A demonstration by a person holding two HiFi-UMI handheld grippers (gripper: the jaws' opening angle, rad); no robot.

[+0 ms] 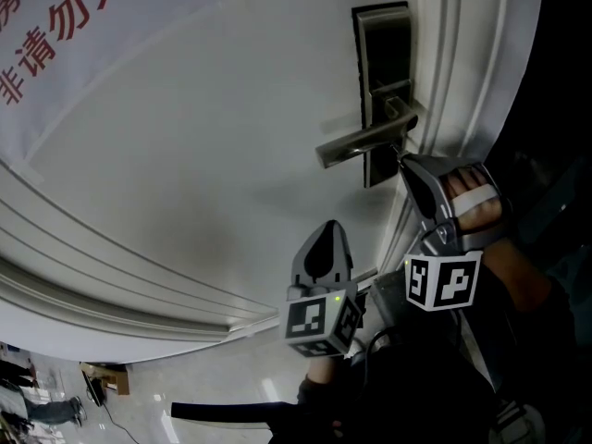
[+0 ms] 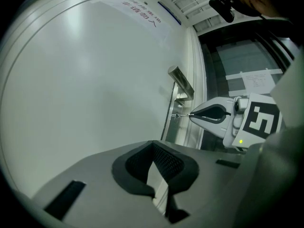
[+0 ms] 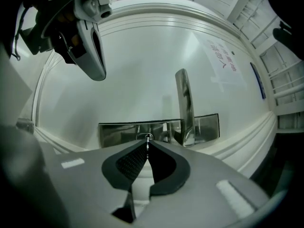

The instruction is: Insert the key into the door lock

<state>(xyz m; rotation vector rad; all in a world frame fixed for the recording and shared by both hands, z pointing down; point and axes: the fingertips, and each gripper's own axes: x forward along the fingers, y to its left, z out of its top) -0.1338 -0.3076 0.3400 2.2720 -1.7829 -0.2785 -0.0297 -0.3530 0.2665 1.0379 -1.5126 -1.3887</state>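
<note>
While the right tool is pinching the key at its tips, the key tip is sitting at the lock keyhole, mid-frame, left of the handle. Insertion looks to be starting; I'm expecting the next move to need a straight, square push. Left tool is hanging closed, empty.

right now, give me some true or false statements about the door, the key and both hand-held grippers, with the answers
1. The right hand-held gripper is shut on a key. True.
2. The key's tip is at the lock plate, close to the handle. True.
3. The left hand-held gripper grips the handle. False: it is shut on nothing and is apart from the door.
4. The door is dark brown. False: it is white.
</note>
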